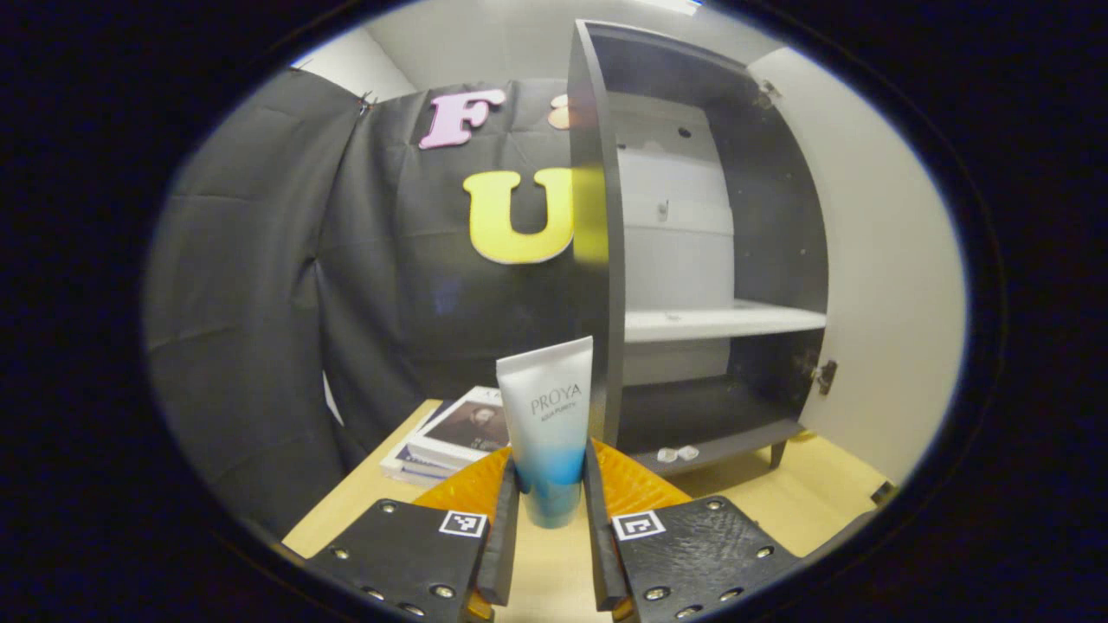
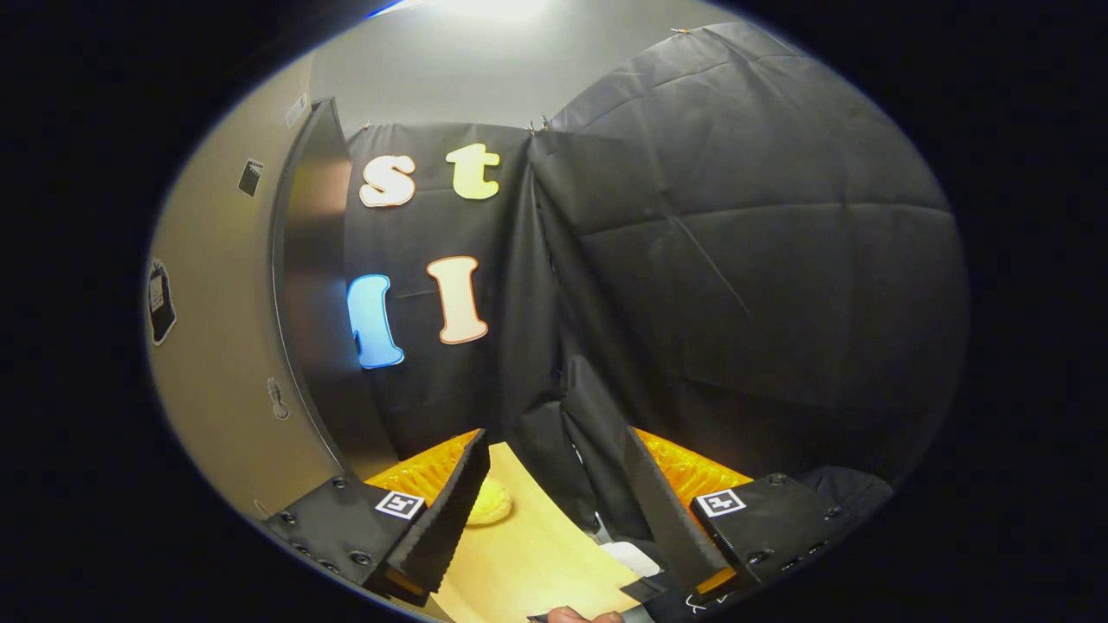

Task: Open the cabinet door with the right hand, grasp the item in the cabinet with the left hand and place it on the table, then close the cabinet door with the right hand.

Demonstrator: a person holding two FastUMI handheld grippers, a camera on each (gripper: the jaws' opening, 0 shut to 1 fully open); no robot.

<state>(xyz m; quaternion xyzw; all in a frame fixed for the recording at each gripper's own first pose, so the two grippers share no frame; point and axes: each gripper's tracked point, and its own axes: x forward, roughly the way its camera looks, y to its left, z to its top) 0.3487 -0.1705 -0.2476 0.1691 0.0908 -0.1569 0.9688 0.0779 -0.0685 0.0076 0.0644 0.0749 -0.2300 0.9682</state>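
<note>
One tube (image 1: 547, 424), white on top and blue at the bottom, stands upright on the tabletop (image 1: 554, 562) just in front of the open cabinet (image 1: 692, 260). It reads "PROYA". The left gripper (image 1: 550, 510) has its jaws closed on the tube's bottom end. One cabinet door (image 1: 874, 260) stands wide open. Two books (image 1: 450, 437) lie stacked nearby. The right gripper (image 2: 554, 510) has its jaws spread open, holding nothing.

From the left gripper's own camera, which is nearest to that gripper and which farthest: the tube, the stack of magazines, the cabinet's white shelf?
1. Tube, held between the left gripper fingers.
2. Stack of magazines, on the table, left of the tube.
3. White shelf, inside the open cabinet, right.
</note>
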